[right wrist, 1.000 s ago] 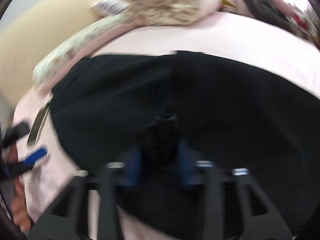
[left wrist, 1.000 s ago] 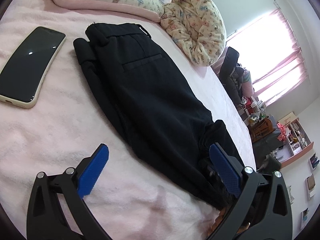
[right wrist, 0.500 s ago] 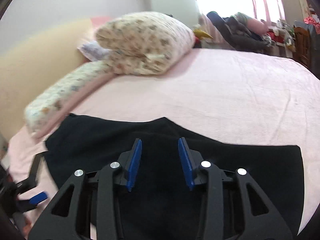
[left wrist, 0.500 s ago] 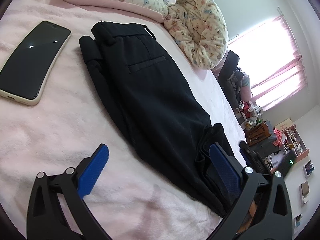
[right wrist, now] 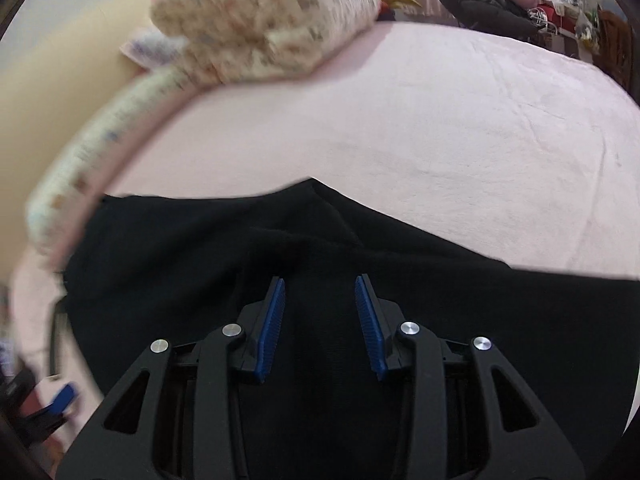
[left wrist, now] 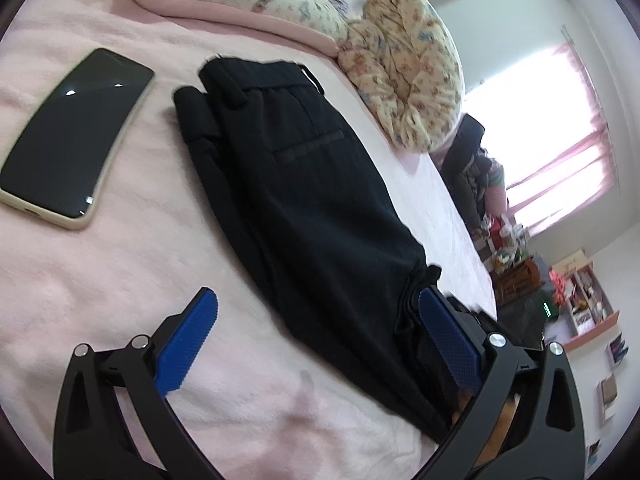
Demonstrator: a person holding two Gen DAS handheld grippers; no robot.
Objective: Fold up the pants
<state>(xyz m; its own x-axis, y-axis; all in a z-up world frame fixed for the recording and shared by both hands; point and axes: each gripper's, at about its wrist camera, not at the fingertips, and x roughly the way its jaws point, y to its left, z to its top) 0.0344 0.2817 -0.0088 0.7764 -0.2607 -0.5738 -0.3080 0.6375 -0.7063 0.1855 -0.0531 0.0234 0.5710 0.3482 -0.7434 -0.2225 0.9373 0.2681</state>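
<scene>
Black pants (left wrist: 304,200) lie folded lengthwise on the pink bed, waistband at the far end near the pillows, leg ends bunched close to me at the right. My left gripper (left wrist: 316,320) is open and empty, hovering over the near edge of the pants, its right finger (left wrist: 448,344) beside the bunched leg ends. In the right wrist view the pants (right wrist: 200,248) fill the lower half. My right gripper (right wrist: 320,300) is open just above the black fabric, with nothing between its pads.
A phone (left wrist: 76,136) with a dark screen lies on the pink bedsheet (left wrist: 100,280) left of the pants. Floral pillows (left wrist: 404,68) (right wrist: 264,20) sit at the head of the bed. Cluttered furniture and a window stand beyond the bed's right side.
My right gripper let go of the pants fabric and opened, then drew back slightly over it. My left gripper stayed open and shifted a little nearer the pants.
</scene>
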